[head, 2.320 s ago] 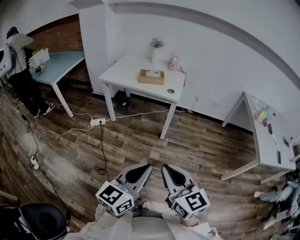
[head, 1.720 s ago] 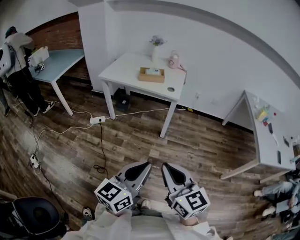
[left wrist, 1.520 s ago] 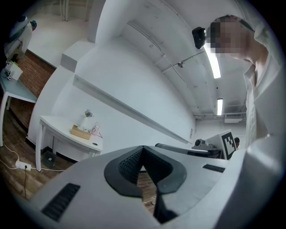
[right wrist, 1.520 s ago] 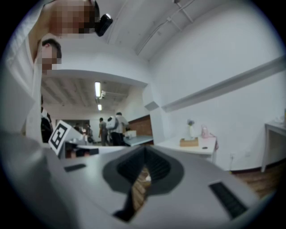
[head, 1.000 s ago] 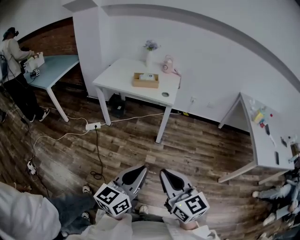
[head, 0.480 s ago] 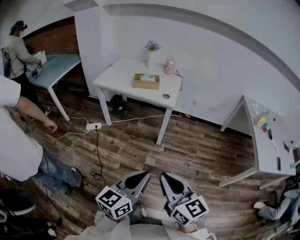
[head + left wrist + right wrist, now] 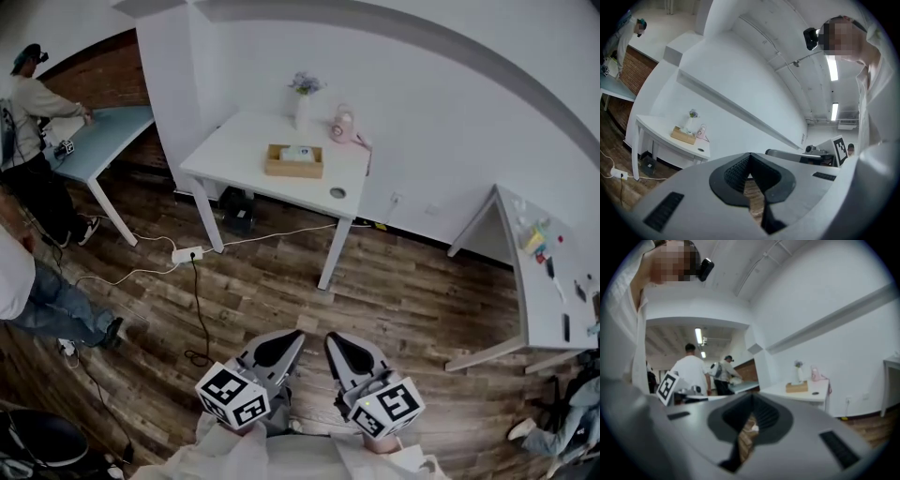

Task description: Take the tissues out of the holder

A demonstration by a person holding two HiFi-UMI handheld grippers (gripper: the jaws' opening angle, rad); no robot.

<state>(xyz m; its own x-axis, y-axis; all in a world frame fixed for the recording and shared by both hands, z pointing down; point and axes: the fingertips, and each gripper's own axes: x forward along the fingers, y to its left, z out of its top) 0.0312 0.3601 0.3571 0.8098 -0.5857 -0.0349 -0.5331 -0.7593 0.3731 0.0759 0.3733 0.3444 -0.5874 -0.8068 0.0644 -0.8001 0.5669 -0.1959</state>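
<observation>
**Approach under way, both grippers shut and empty**

Dark wood floor (image 7: 394,291) and white walls, and at the upper centre of the head view stands the white table (image 7: 234,155) we're after. On it is the wooden holder (image 7: 292,170) with the tissues (image 7: 300,153) showing white on top, nothing pulled yet. A vase (image 7: 302,101) and a pink object (image 7: 343,126) sit just behind it, against the wall.

At the bottom of the frame, the left gripper (image 7: 294,334) and right gripper (image 7: 330,336) ride side by side, aimed up the floor at that table and well apart from it. The left gripper view shows its fingers (image 7: 736,173) pressed together with nothing between them. The right gripper view shows the same: fingers (image 7: 766,416) closed tight, only floor glimpsed below.

What's new? The passer-by (image 7: 42,300) who filled the left of the head view half a second ago has slid off to the left edge, so the lane to the table is open. The table also looks a touch larger than at the start. I read that as a walk-up in progress, with no reach begun.

A second person (image 7: 28,98) works at the blue table (image 7: 103,136), upper left, as before. The power strip (image 7: 185,254) and its cable lie on the floor short of the white table, something to step round.
</observation>
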